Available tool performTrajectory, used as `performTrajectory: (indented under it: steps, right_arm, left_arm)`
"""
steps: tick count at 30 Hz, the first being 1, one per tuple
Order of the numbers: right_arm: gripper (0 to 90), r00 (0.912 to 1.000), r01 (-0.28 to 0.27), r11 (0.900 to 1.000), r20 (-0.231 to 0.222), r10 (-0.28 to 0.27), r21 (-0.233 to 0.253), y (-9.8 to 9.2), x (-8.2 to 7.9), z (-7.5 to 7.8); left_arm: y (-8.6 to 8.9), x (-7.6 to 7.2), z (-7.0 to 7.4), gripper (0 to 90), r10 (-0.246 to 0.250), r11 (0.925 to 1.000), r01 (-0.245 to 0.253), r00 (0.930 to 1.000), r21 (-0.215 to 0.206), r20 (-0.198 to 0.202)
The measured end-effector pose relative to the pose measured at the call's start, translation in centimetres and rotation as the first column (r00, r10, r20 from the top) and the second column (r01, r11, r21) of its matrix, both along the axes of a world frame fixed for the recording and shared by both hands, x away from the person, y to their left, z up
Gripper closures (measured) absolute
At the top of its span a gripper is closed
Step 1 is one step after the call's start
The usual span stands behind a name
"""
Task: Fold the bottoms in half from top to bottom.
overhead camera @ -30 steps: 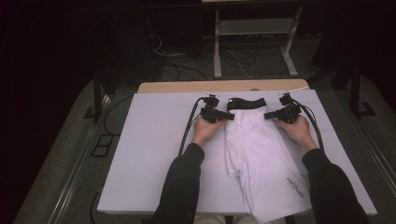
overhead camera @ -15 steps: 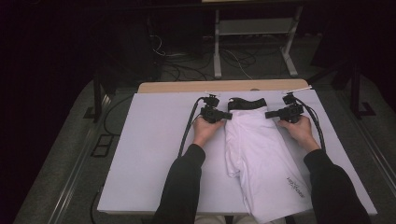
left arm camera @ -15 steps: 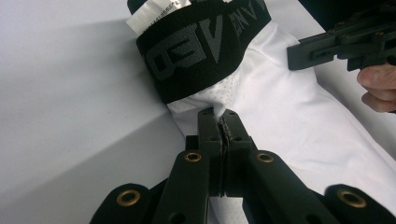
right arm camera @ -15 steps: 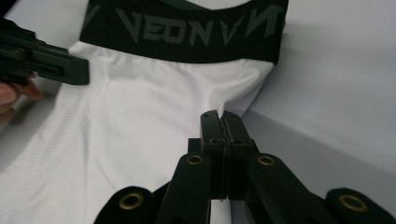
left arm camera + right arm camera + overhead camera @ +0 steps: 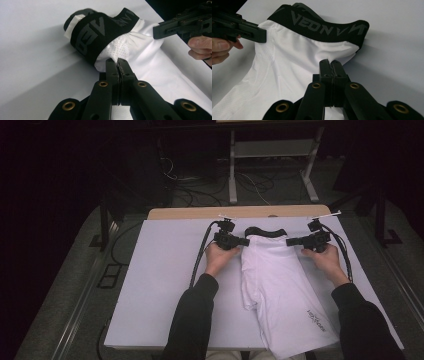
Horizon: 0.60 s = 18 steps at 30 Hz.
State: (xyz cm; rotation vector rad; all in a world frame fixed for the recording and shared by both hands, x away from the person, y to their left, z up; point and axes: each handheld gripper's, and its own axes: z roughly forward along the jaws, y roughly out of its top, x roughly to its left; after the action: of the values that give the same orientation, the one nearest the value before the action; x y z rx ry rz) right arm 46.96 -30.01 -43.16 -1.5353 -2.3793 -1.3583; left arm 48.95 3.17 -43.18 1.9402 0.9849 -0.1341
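White shorts (image 5: 280,280) with a black lettered waistband (image 5: 265,231) lie flat on the white table (image 5: 160,285), legs toward the person. At the left side of the waist, just under the band, my left gripper (image 5: 246,241) is shut on the white fabric (image 5: 117,50); its jaws meet at the cloth edge (image 5: 118,61). My right gripper (image 5: 288,241) is shut on the right side of the waist (image 5: 330,62), below the waistband (image 5: 319,25). The two grippers point at each other across the waist. In the right gripper view the left gripper (image 5: 263,35) touches the far edge.
The table's wooden far edge (image 5: 240,212) lies just beyond the waistband. Black cables (image 5: 200,255) trail from both grippers over the tabletop. A grey stand (image 5: 272,170) and loose cables sit on the dark floor behind. The shorts' legs hang over the near edge (image 5: 295,347).
My right gripper has shifted a little to the right with the fabric, spreading the waist wider. The left gripper has stayed in place.
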Motion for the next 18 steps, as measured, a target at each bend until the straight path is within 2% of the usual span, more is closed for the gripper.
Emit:
performTrajectory:
  steps: [7,18]
  right_arm:
    - [87.8,0.9998,0.002,1.0,0.018,-0.003,0.028,-0.5,-0.5,0.5]
    - [87.8,0.9992,-0.015,1.0,0.038,0.014,0.024,-0.8,-1.2,1.5]
  left_arm:
    - [-0.1,-0.5,0.8,87.1,-0.015,0.9999,0.015,0.9999,-0.003,0.002]
    - [0.1,-1.4,2.1,87.1,-0.035,0.9993,0.035,0.9991,-0.011,0.022]
